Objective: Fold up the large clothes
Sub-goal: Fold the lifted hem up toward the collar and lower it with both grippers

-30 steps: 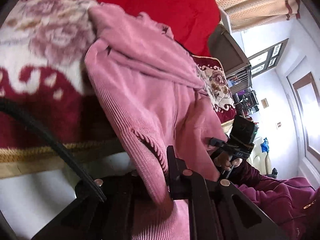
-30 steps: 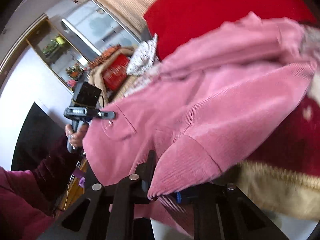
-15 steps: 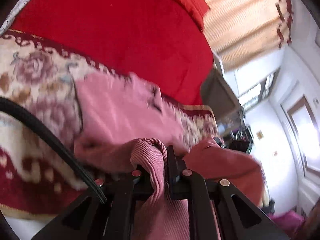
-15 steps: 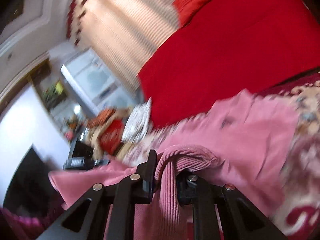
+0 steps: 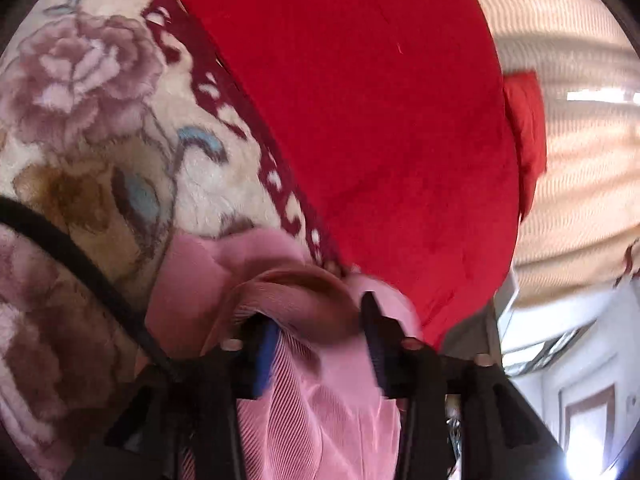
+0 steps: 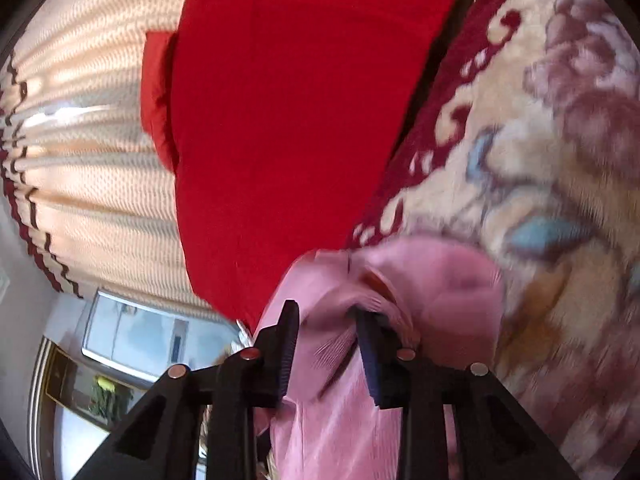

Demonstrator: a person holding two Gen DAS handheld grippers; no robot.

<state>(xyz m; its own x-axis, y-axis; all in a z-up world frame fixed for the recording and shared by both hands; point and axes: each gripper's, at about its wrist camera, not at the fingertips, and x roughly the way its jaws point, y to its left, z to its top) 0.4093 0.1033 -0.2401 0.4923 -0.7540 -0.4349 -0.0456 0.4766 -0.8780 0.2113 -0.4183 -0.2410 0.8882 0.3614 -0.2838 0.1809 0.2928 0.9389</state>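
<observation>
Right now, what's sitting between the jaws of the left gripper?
Ribbed pink garment fabric bunches between the opening jaws of the left gripper, seen in the left wrist view.

bed, floral blanket (image 5: 100, 128) spread on it, red quilt (image 5: 360, 120) beside, pink garment (image 5: 304, 400) on blanket

both tools are black with silver screws; the left tool (image 5: 316, 344) trails a black cable (image 5: 80, 264).
</observation>
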